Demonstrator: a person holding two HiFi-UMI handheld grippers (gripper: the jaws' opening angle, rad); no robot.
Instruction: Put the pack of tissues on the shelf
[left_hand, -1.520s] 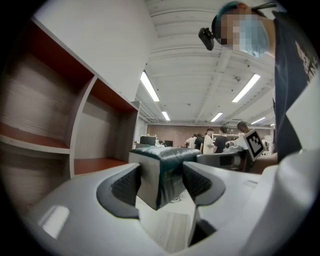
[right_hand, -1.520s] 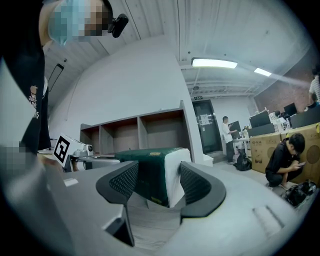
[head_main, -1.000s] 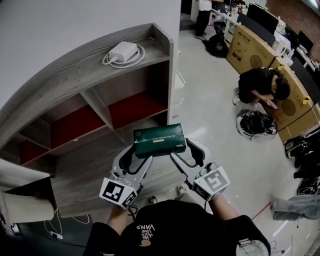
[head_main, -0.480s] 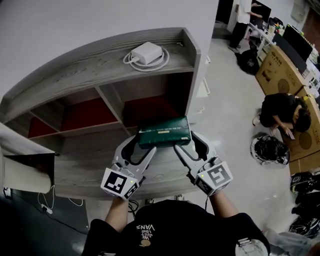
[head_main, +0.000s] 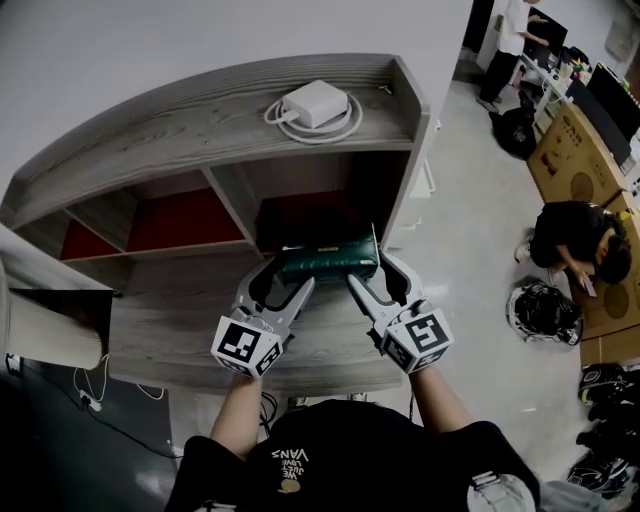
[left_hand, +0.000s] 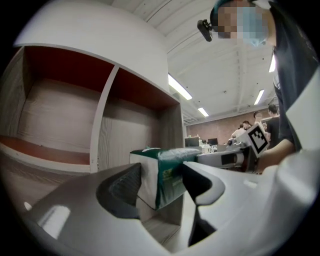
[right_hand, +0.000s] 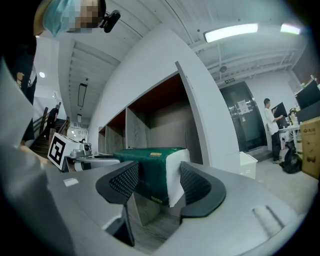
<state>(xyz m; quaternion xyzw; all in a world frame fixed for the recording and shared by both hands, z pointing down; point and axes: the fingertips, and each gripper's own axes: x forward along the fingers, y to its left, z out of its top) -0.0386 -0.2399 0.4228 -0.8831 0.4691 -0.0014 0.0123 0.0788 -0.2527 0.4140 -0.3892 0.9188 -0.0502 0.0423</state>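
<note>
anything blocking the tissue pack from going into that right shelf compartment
Nothing visible. The tissue pack, clamped at its ends by the left gripper and right gripper, is at the mouth of the right compartment, whose floor looks bare where it shows. The white charger lies on the shelf top, out of the path.

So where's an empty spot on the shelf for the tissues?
The right cubby, between the divider and the end wall, looks bare; so does the middle cubby. The top board is free left of the charger, crowded around its cable.
</note>
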